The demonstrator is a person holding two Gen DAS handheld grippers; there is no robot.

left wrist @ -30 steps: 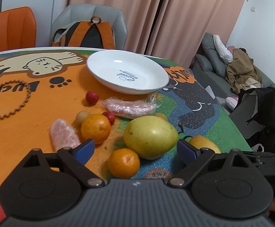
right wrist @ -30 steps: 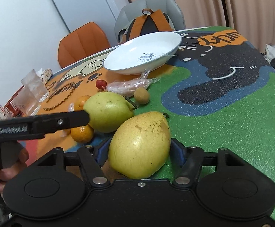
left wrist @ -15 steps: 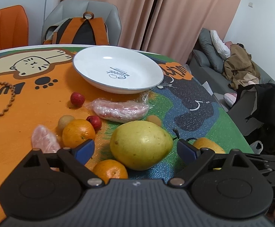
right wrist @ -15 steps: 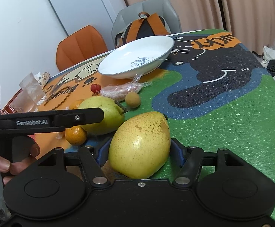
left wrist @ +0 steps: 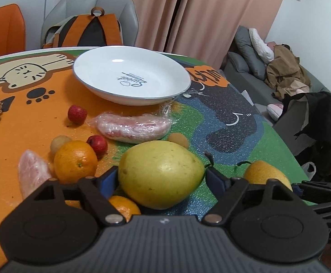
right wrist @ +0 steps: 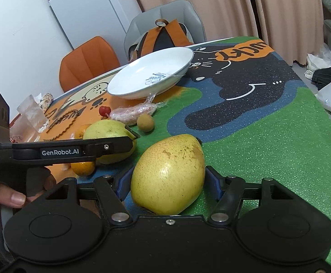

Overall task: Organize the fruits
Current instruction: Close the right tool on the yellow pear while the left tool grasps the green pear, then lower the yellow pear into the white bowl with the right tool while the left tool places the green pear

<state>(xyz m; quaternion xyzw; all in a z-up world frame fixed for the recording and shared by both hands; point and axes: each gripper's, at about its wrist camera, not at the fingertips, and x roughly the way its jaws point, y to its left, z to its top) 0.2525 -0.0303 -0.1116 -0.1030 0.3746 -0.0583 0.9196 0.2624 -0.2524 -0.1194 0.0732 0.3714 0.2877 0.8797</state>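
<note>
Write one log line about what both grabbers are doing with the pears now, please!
left gripper: closing around greenish-yellow pear | right gripper: shut on speckled yellow pear | white round plate: no fruit

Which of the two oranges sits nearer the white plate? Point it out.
The larger orange, beside the small red fruit, sits nearer the white plate. The smaller orange lies closer to the camera, half hidden behind the left gripper's fingers.

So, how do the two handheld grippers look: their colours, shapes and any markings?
The left gripper has a dark grey ribbed body, two round black housings, black linkage arms with silver pivot pins, and blue finger pads. Seen from the side, it carries a white "GenRobot.AI" label. The right gripper is alike but black, also with blue pads.
</note>
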